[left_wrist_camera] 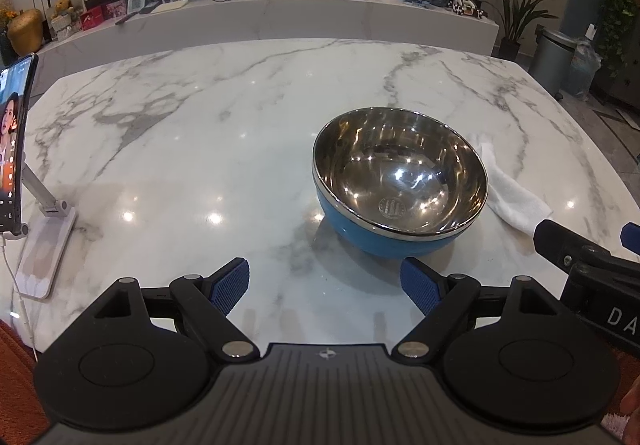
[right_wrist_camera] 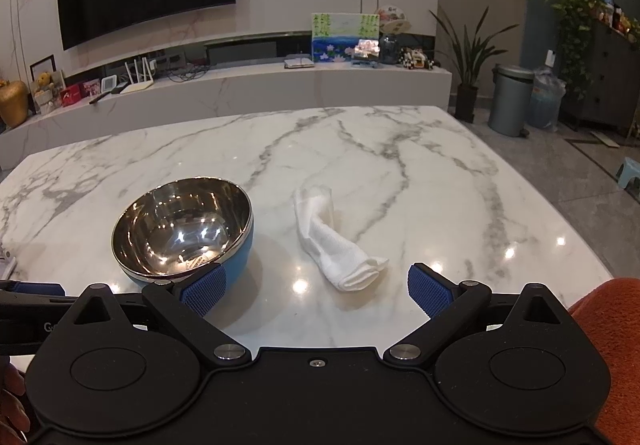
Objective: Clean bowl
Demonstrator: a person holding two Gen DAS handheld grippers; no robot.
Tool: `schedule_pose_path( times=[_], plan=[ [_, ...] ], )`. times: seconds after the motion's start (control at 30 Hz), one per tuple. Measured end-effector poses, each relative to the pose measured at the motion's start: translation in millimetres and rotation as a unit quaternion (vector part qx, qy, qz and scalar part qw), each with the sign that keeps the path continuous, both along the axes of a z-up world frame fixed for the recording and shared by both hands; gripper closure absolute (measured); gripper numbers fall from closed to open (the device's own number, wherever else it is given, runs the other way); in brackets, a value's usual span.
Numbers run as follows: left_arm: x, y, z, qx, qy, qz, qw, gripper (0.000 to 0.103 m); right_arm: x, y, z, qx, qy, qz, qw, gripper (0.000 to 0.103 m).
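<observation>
Bowl [left_wrist_camera: 400, 185] upright on counter [left_wrist_camera: 200, 149], steel inside facing me. Cloth [right_wrist_camera: 340, 241] rolled just beside it, apart. Left gripper [left_wrist_camera: 324, 285] fingers wide, empty, low near bowl: likely to steady it. Right gripper [right_wrist_camera: 316, 289] fingers wide, empty, lined on cloth for pickup.

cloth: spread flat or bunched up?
Bunched up. The white cloth lies rolled into a loose tube on the table, beside the bowl, apart from it.

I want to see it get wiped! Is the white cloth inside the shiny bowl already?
No, the rolled white cloth lies on the marble table beside the blue-sided steel bowl, which is empty.
</observation>
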State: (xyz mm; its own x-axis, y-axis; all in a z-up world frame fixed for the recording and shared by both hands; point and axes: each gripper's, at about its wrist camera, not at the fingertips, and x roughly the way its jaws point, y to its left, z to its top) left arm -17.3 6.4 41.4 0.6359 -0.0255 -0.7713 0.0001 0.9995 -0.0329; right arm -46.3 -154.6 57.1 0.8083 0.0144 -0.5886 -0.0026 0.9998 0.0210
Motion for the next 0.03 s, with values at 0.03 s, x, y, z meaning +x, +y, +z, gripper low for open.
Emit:
schedule_pose_path(
  times=[0.03],
  plan=[
    [0.2,-0.2,-0.1,0.0,0.0,-0.001,1.0,0.02,0.1,0.1,-0.4,0.0,0.001,0.0,1.0,0.006]
  ],
)
